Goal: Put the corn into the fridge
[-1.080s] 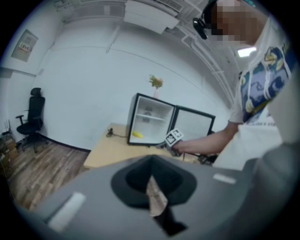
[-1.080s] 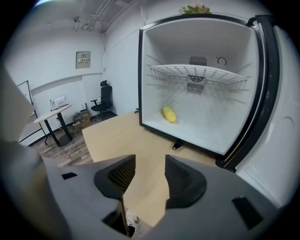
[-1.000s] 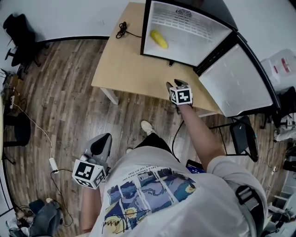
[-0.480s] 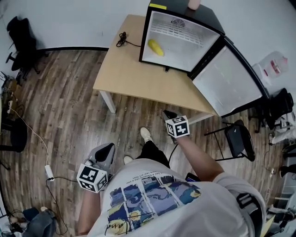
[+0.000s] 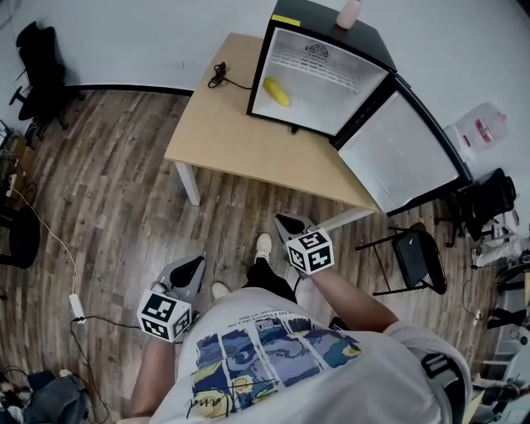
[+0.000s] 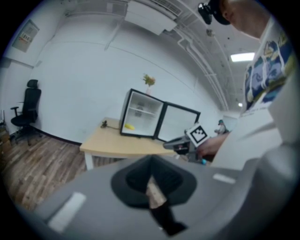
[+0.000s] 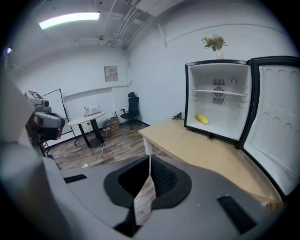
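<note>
Grey fingers of the left gripper (image 5: 190,267) are pressed together, empty, above the wooden floor (image 5: 108,190). Those of the right gripper (image 5: 286,222) are likewise closed on nothing. Corn (image 5: 277,91) is seen inside the open fridge (image 5: 331,95) on the tabletop (image 5: 224,124).

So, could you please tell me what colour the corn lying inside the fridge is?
Yellow. The corn shows best in the right gripper view.

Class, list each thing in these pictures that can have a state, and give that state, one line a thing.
fridge door: swung wide open
corn: lying inside the fridge, on its floor
left gripper: shut, empty
right gripper: shut, empty
vase: upright on the fridge top
</note>
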A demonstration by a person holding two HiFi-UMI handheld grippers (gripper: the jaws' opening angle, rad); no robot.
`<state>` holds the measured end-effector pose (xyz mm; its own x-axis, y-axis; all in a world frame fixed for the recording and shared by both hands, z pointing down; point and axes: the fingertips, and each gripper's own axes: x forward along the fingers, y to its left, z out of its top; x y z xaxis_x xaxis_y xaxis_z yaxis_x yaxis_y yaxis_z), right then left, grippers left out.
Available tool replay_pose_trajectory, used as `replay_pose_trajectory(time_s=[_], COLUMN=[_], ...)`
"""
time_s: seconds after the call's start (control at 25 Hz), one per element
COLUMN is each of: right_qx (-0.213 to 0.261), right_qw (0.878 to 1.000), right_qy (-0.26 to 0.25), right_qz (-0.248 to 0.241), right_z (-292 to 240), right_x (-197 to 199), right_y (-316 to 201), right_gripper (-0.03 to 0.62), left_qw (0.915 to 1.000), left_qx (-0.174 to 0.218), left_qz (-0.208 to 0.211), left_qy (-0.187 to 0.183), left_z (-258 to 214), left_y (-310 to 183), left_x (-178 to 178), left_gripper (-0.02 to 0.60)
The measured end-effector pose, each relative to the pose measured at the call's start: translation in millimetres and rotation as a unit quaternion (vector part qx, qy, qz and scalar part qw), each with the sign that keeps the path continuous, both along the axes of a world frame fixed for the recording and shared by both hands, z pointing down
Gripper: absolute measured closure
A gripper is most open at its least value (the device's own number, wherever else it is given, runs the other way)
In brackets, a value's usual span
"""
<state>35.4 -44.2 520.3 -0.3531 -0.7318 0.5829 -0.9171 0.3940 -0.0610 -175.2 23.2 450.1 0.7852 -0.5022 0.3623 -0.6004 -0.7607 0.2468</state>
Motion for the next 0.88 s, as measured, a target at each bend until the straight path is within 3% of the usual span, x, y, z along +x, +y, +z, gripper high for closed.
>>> replay_pose_trajectory(time_s=[0.32, 0.88], right_qx=[0.007, 0.029], right_qw=[0.999, 0.997], right_qy=[0.008, -0.010], right_qz=[-0.042, -0.075], right_z=[-12.2, -29.4], right_x=[-22.5, -47.4], right_y=[11.1, 7.0], right_gripper=[0.577, 0.580], left_qw=[0.9999, 0.9994], left_qx=[0.000, -0.010], left_qz=[-0.010, -0.032], left_qy=[0.007, 0.003], left_z=[1.7, 7.9], left_y=[4.3, 10.9], left_x=[-4.0, -17.2], left_gripper=[0.572, 0.572])
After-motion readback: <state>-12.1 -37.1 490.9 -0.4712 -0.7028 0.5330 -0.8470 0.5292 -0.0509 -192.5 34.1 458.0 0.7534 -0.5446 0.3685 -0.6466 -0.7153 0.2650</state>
